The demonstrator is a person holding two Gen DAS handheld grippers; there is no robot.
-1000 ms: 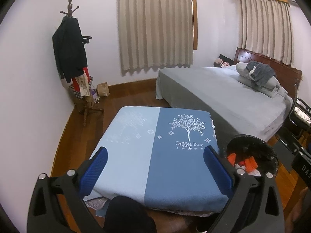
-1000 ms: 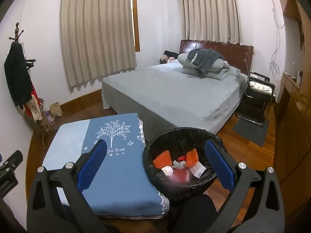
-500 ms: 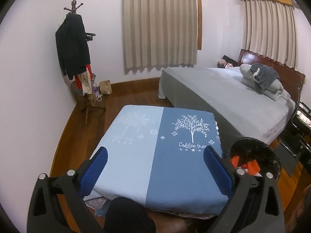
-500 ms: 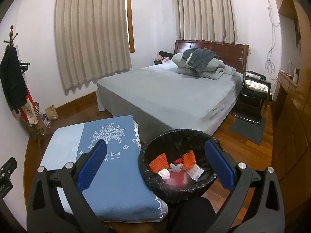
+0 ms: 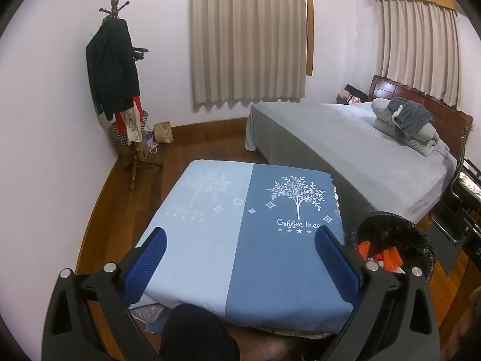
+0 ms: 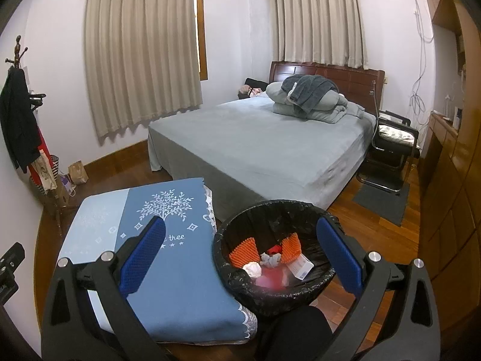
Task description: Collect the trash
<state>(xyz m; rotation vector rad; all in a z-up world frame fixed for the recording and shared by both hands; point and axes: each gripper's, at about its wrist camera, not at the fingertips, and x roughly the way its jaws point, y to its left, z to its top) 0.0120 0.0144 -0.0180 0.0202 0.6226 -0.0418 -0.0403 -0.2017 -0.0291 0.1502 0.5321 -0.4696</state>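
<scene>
Right claw (image 6: pixel 240 248) wide apart, holding nothing, above the trash bin (image 6: pixel 272 300); wrappers and tissue lie inside. Left claw (image 5: pixel 240 255) likewise wide, empty, over the blue-covered tabletop (image 5: pixel 210 255), bin to its right.

The wooden floor (image 6: pixel 375 222) carries the black-lined trash bin (image 6: pixel 270 294) just beside a blue-clothed table (image 6: pixel 180 285).
</scene>
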